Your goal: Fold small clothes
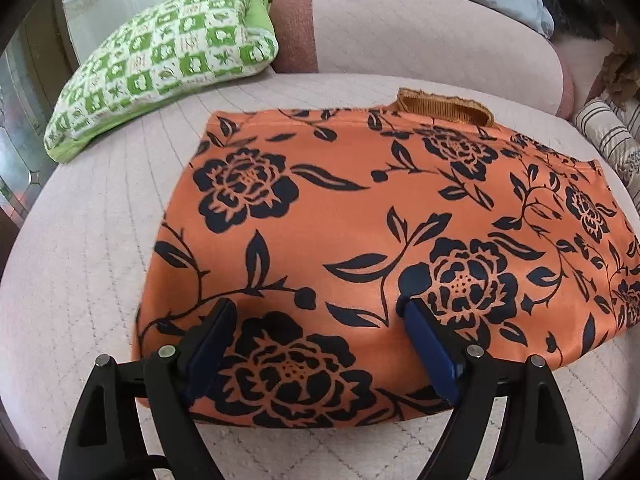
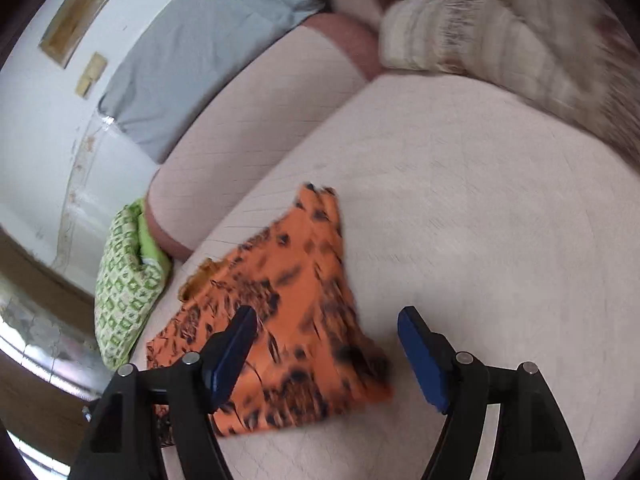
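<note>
The orange cloth (image 1: 360, 240) looks soft, light and slippery, best pinched at an edge, and the left claw (image 1: 316, 320) and right claw (image 2: 326, 328) stand wide, holding nothing.

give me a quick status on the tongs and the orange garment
Left tongs open over garment. Right tongs open, holding nothing. Garment flat on bed. Green pillow clear of it.
</note>
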### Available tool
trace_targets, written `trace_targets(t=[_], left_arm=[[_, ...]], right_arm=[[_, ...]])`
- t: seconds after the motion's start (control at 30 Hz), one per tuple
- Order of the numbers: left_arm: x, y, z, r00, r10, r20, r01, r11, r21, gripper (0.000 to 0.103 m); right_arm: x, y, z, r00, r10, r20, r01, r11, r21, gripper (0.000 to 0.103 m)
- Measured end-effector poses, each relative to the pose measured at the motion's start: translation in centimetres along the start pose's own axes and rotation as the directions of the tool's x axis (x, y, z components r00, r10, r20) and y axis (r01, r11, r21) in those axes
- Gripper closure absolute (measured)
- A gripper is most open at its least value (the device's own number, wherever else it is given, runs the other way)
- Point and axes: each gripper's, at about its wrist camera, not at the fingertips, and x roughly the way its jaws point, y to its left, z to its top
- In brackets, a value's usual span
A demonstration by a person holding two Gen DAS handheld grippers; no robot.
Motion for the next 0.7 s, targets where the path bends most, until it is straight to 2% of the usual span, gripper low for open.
trace_targets(t=[0.03, 0.13, 0.23, 0.27, 0.3, 0.33, 0.37, 0.43, 0.47, 0.5, 0.53, 0.57, 0.6, 0.63, 0.67, 0.7], left_arm=[[0.1, 0.0, -0.1, 1.000, 0.000, 0.002, 0.000, 1.000, 0.000, 0.017], [0.3, 0.0, -0.3, 1.000, 0.000, 0.012, 0.000, 1.000, -0.003, 0.016], [0.5, 0.1, -0.3, 1.000, -0.004, 0.014, 0.004, 1.000, -0.012, 0.015], [0.5, 0.1, -0.3, 1.000, -0.004, 0.014, 0.005, 1.000, -0.015, 0.015], [0.5, 0.1, -0.3, 1.000, -0.005, 0.016, 0.005, 1.000, -0.016, 0.014], [0.4, 0.1, -0.4, 1.000, -0.007, 0.018, 0.007, 1.000, -0.014, 0.014], [0.4, 0.2, -0.4, 1.000, -0.011, 0.019, 0.011, 1.000, -0.012, 0.014], [0.6, 0.4, -0.4, 1.000, -0.016, 0.023, 0.016, 1.000, -0.009, 0.011], [0.7, 0.4, -0.4, 1.000, -0.014, 0.023, 0.014, 1.000, -0.007, 0.011], [0.6, 0.3, -0.4, 1.000, -0.011, 0.020, 0.011, 1.000, -0.007, 0.011], [0.5, 0.4, -0.3, 1.000, -0.012, 0.011, 0.013, 1.000, -0.010, 0.011], [0.5, 0.4, -0.3, 1.000, -0.015, 0.003, 0.015, 1.000, -0.011, 0.011], [0.5, 0.5, -0.2, 1.000, -0.019, -0.004, 0.019, 1.000, -0.005, 0.011], [0.5, 0.5, -0.1, 1.000, -0.022, -0.012, 0.022, 1.000, -0.002, 0.011], [0.5, 0.6, 0.0, 1.000, -0.025, -0.018, 0.025, 1.000, -0.003, 0.011], [0.5, 0.6, 0.0, 0.999, -0.026, -0.024, 0.026, 1.000, -0.009, 0.011]], right_arm=[[1.8, 0.2, 1.5, 0.999, 0.040, -0.033, -0.041, 0.999, -0.014, 0.027], [6.0, 0.9, 4.4, 0.996, 0.012, -0.093, -0.019, 0.997, -0.075, 0.027], [11.0, 1.4, 6.4, 0.982, -0.010, -0.187, -0.014, 0.992, -0.124, 0.028], [12.6, 1.4, 6.9, 0.977, -0.035, -0.210, 0.008, 0.992, -0.130, 0.037], [13.6, 1.4, 7.0, 0.972, -0.047, -0.229, 0.015, 0.990, -0.142, 0.053], [14.4, 1.5, 7.0, 0.967, -0.062, -0.249, 0.023, 0.988, -0.156, 0.087], [14.5, 2.0, 7.0, 0.966, -0.066, -0.252, 0.025, 0.986, -0.162, 0.088], [12.7, 4.5, 6.8, 0.984, -0.065, -0.164, 0.023, 0.969, -0.248, 0.089], [12.5, 5.0, 6.7, 0.987, -0.109, -0.115, 0.072, 0.955, -0.287, 0.089], [13.3, 4.0, 6.7, 0.979, -0.158, -0.131, 0.119, 0.958, -0.262, 0.089], [14.6, 2.3, 6.6, 0.963, -0.192, -0.191, 0.155, 0.969, -0.190, 0.082], [14.7, 1.1, 6.5, 0.967, -0.148, -0.205, 0.126, 0.985, -0.116, 0.076], [14.1, 1.2, 6.4, 0.975, -0.130, -0.180, 0.110, 0.987, -0.115, 0.069], [13.2, 1.8, 6.3, 0.977, -0.131, -0.168, 0.108, 0.984, -0.139, 0.043], [12.1, 2.7, 6.0, 0.977, -0.144, -0.161, 0.115, 0.977, -0.177, 0.026], [10.3, 3.6, 5.7, 0.981, -0.157, -0.111, 0.130, 0.967, -0.220, 0.026]])
